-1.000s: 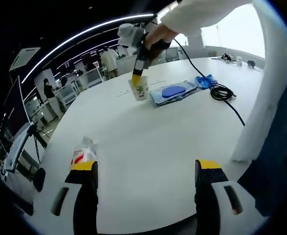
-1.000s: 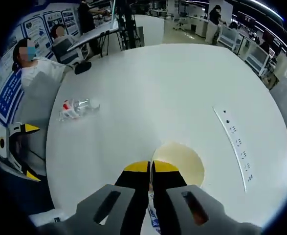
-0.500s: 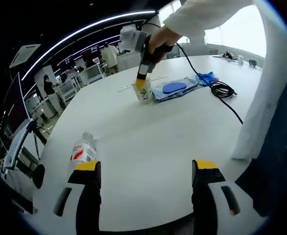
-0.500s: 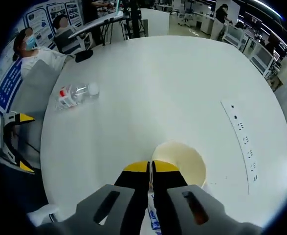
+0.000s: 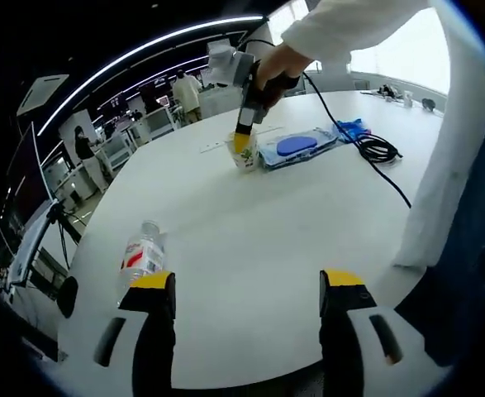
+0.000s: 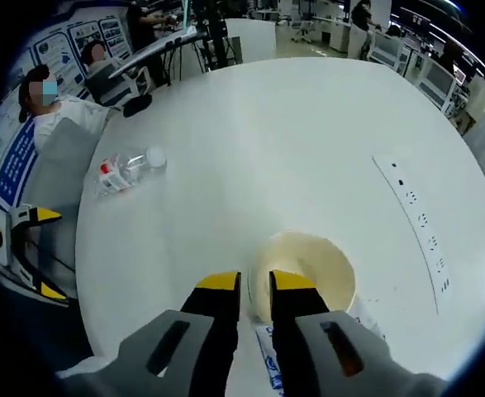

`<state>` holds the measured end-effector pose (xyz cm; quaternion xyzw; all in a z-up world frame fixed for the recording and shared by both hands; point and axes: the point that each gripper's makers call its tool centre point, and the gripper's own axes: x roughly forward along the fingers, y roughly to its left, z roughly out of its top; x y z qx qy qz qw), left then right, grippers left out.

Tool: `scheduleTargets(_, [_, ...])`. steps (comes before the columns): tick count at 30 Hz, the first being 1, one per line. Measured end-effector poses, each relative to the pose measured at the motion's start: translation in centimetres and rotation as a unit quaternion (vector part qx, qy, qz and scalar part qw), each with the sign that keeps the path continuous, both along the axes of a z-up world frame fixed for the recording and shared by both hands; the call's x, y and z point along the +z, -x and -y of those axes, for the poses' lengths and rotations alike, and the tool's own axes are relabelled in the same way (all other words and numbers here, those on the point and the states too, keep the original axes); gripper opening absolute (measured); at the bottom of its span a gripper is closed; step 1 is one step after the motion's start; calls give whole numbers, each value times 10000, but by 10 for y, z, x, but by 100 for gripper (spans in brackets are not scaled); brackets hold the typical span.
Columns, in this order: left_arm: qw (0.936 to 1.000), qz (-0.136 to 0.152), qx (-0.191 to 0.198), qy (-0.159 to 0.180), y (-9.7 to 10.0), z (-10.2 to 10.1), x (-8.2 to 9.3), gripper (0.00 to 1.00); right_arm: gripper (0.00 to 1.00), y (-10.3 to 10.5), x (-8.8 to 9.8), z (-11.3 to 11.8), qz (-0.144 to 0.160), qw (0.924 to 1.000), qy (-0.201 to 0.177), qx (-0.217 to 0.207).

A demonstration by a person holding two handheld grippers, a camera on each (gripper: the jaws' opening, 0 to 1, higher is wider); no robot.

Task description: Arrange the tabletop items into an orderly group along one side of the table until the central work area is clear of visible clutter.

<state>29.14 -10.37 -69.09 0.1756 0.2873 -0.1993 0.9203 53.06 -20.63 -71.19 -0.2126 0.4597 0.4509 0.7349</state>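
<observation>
In the left gripper view our left tongs [image 5: 246,289] hang released, jaws wide apart, over the near edge of the white table [image 5: 250,223]. A plastic water bottle [image 5: 142,251] lies on its side just ahead of the left jaw. Across the table our right tongs [image 5: 242,142] sit at the rim of a paper cup [image 5: 244,154], which stands touching a blue wipes pack [image 5: 296,148]; a black cable [image 5: 374,153] coils beyond. In the right gripper view the right tongs [image 6: 254,283] straddle the cup's [image 6: 308,265] near wall with a small gap, barely loosened.
</observation>
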Motion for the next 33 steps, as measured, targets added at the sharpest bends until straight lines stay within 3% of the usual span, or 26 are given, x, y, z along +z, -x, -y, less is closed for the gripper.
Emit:
scheduleTargets(3, [10000,6,0,-3,0,0,0,72,22,2,6,-3,11,9998,-192,-1])
scheduleTargets(7, [10000,15,29,-1,-1,-1,1,72,37,3,16,-6,124,9993,-357,-26])
scheduleTargets(11, [10000,20,-4,-4,-1,0,1,72,63,8,23,-9,174,9988,-453,-116])
scheduleTargets(23, [10000,-16,-59,-61,0,0,-1,72,76,22,52,-6,442,9953,-831,-235])
scheduleTargets(33, [9999,-7,-58,-99,-1,-2,-2,76,85,37,67,16,547,9921,-1046,-418])
